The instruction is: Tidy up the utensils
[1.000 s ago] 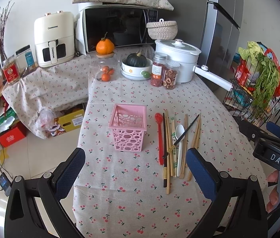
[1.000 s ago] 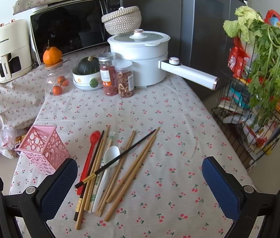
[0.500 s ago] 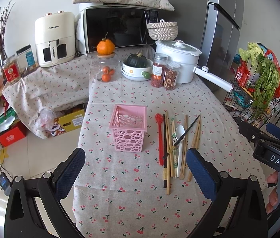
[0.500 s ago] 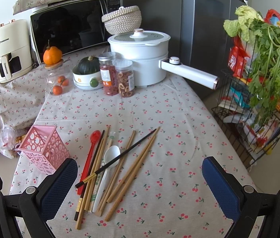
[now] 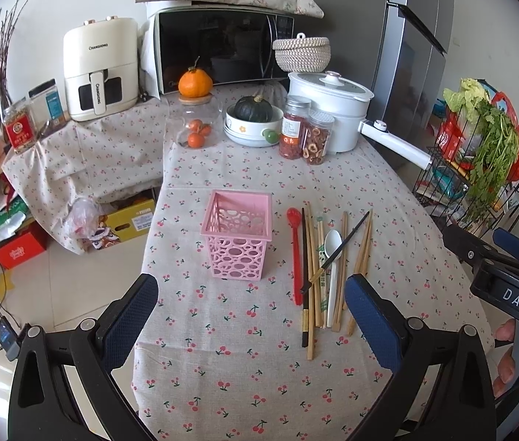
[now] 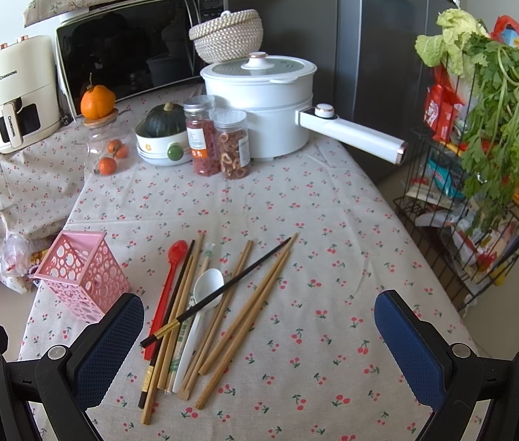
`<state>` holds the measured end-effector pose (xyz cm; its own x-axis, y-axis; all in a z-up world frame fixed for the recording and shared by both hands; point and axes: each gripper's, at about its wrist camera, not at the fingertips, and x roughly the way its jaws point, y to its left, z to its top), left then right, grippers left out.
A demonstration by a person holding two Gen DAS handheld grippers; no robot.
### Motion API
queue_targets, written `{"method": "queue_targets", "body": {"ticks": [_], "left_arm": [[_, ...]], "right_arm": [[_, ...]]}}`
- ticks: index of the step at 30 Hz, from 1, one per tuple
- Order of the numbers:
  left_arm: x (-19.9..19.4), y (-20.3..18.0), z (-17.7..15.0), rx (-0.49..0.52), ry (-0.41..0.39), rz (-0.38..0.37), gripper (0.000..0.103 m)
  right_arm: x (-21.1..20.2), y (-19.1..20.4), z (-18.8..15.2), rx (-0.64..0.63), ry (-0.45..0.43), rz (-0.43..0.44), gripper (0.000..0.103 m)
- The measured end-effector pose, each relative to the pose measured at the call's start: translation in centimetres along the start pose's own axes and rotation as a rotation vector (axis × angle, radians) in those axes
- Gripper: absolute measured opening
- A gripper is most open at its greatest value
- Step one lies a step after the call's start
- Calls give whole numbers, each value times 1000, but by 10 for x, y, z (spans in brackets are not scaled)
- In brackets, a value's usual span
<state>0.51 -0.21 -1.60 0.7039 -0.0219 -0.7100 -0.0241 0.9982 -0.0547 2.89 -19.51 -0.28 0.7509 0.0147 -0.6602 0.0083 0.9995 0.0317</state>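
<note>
Cherry-print cloth covers the surface (image 5: 244,375), and appliances crowd the far end: a microwave (image 5: 222,51), an air fryer (image 5: 101,70), a white pot (image 6: 259,106) with its long handle jutting right. None of that is in play. Up front, the pink basket (image 5: 239,235) stands upright and looks empty, mouth up, ready to receive. Just to its right lie the utensils, loosely fanned: a red spoon (image 5: 296,253) nearest the basket, a white spoon (image 6: 200,312), several wooden chopsticks (image 6: 244,316), and one black chopstick (image 6: 219,292) thrown diagonally across the pile. That one lies on top, so it looks like the easiest first pick.

Left tongs (image 5: 248,316) hover low at the near edge, spread wide, nothing between the pads, framing basket and pile alike. Right tongs (image 6: 259,338) also gape apart and empty, aimed over the handle ends of the pile, where a pinch is simplest. A hand (image 5: 516,356) shows at the right tool's grip. Nothing sorted yet; the job looks barely begun.
</note>
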Motion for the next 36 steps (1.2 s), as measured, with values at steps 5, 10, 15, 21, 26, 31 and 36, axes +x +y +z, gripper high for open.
{"method": "queue_targets", "body": {"ticks": [5, 10, 15, 21, 26, 31, 36], "left_arm": [[8, 2, 7, -7, 21, 5, 102], [33, -2, 25, 28, 114, -68, 102], [57, -16, 44, 53, 170, -115, 102], [101, -68, 67, 191, 298, -231, 89], [161, -121, 74, 280, 420, -309, 54], [218, -160, 74, 324, 511, -327, 27], [260, -181, 71, 377, 539, -267, 16]], "right_arm": [[7, 0, 3, 4, 32, 17, 103], [35, -13, 16, 50, 147, 113, 103], [67, -33, 32, 91, 209, 118, 103], [109, -70, 32, 167, 330, 99, 90], [129, -100, 24, 244, 398, 76, 76], [143, -119, 17, 272, 440, 67, 75], [158, -126, 10, 265, 477, 62, 75]]}}
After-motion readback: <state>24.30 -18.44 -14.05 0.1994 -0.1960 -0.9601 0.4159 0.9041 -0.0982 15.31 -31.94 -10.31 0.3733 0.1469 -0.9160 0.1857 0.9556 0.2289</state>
